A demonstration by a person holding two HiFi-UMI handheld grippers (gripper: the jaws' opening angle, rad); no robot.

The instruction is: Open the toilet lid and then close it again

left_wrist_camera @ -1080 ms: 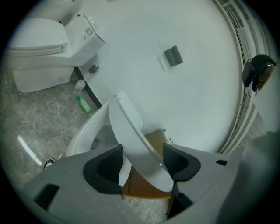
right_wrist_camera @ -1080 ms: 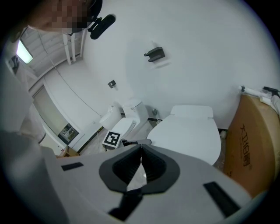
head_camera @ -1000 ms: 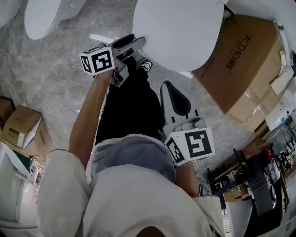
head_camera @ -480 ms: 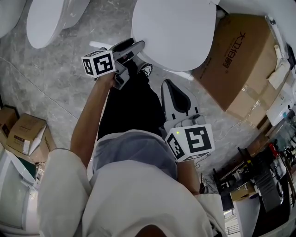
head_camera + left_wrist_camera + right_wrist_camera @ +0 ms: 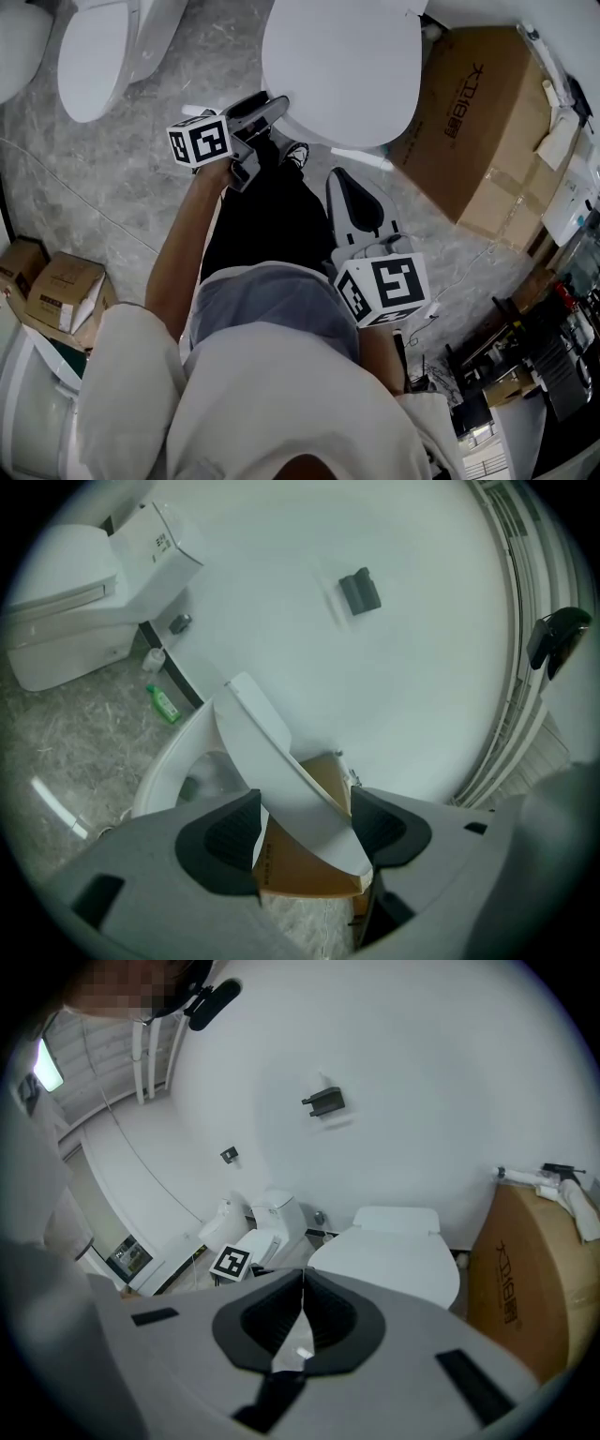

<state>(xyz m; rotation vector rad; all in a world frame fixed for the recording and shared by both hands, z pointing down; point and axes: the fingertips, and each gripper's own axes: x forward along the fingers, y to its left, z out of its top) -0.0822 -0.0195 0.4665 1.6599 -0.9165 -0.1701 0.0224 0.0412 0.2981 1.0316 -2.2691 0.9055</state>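
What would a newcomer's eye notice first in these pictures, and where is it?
The big white toilet lid at the top of the head view, its front edge held by the left gripper. Next, the brown cardboard box beside it, and the right gripper, shut and empty, near the person's waist.

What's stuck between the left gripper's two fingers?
The toilet lid: its raised front edge sits between the left gripper's fingers. The left gripper view shows it.
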